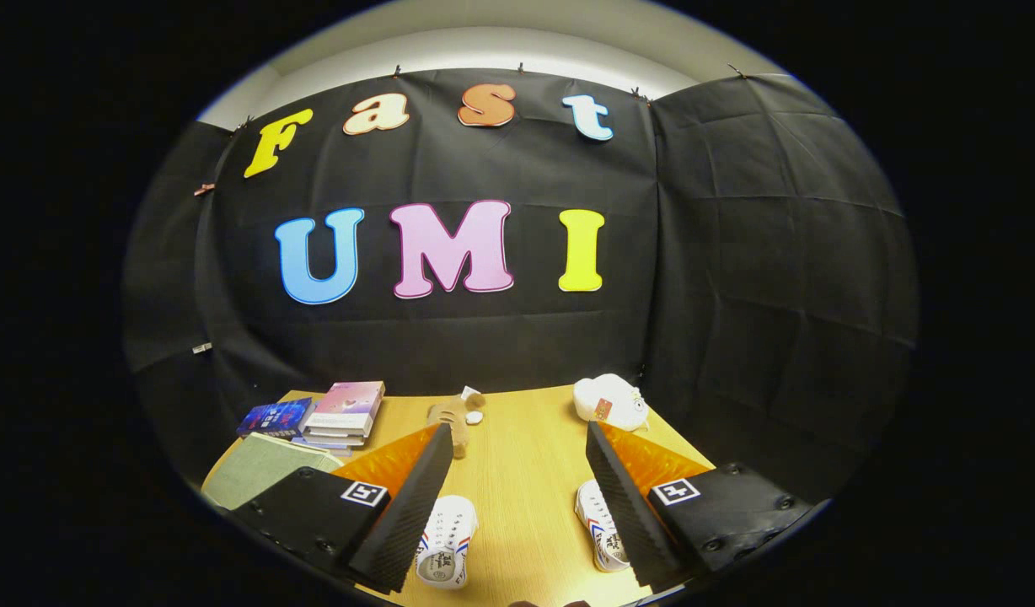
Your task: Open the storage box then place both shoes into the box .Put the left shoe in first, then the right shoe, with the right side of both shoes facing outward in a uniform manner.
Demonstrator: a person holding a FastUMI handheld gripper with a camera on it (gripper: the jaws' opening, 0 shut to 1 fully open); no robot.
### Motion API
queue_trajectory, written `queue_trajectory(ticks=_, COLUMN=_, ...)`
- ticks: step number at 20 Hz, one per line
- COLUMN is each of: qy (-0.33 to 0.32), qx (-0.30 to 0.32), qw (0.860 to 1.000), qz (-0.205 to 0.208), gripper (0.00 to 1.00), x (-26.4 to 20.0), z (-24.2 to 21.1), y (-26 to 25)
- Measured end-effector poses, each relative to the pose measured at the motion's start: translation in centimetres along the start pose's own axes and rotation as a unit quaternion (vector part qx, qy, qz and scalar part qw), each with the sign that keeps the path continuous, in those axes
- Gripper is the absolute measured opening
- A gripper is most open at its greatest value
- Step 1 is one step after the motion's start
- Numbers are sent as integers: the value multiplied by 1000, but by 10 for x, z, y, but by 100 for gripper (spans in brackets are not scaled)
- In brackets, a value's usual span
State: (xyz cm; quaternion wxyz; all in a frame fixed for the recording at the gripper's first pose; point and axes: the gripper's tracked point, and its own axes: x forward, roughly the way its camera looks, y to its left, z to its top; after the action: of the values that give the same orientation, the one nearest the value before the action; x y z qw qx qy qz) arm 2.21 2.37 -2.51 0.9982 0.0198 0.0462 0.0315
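Two white shoes with red and blue stripes lie on the wooden table (pixel 526 472), below and between my fingers. One shoe (pixel 447 541) rests by the left finger (pixel 408 506), the other shoe (pixel 600 524) is partly hidden behind the right finger (pixel 623 506). My gripper (pixel 516 437) is held above the table, wide open, with nothing between its fingers.
A stack of books (pixel 342 415) and a dark blue book (pixel 273 416) sit at the table's far left, with a green cloth-like item (pixel 260 468) in front of them. A small brown plush toy (pixel 458 413) lies at the far middle, a white plush (pixel 610 402) at the far right.
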Motion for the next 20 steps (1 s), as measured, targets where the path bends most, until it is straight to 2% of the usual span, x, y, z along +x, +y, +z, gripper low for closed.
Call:
queue_trajectory(ticks=3, qy=24, qx=3, qw=1000, qz=16, gripper=98, x=4, z=-13, y=10)
queue_trajectory(ticks=6, qy=60, qx=40, qw=996, qz=56, gripper=97, x=9, z=-32, y=30)
queue_trajectory(ticks=11, qy=137, qx=105, qw=977, qz=129, gripper=99, x=13, z=-78, y=65)
queue_trajectory(ticks=13, qy=179, qx=130, qw=962, qz=162, gripper=99, x=10, z=-103, y=82)
queue_trajectory(ticks=15, qy=219, qx=160, qw=941, qz=204, gripper=98, x=3, z=-125, y=105)
queue_trajectory(ticks=20, qy=319, qx=211, qw=868, qz=318, gripper=98, x=-29, z=-173, y=161)
